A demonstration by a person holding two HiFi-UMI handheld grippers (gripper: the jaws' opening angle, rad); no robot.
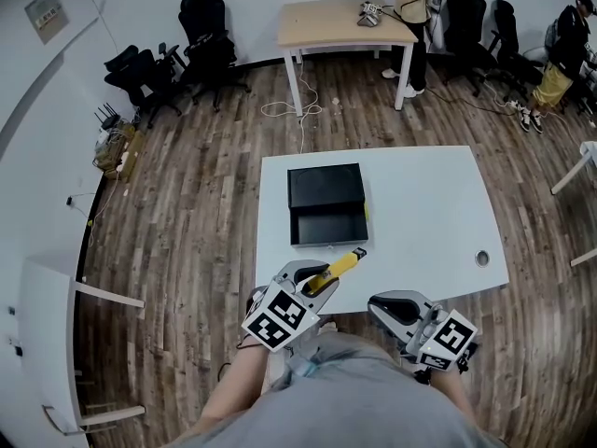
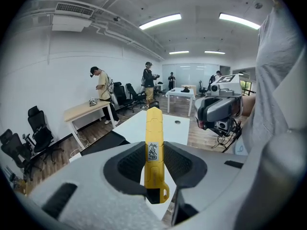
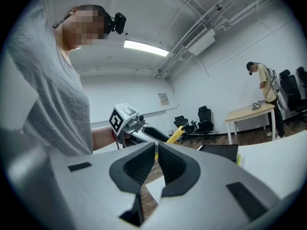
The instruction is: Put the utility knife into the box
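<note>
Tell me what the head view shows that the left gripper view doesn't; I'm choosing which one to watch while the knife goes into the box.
Only the head view: the open inside of the black box from above, with the tip of the yellow knife short of it. Only the left gripper view: the fingers pressed on the knife's sides, and its label. Both: the knife, the right gripper, the white table.

Mine: one grey short-sleeved T-shirt [image 1: 354,395]; one black head-mounted camera [image 3: 118,22]; left gripper [image 1: 317,281] and right gripper [image 1: 388,308], each a pale grey moulded shell with black ribbed pads [image 2: 130,164] and a cube [image 1: 278,318] of black-and-white square markers.
</note>
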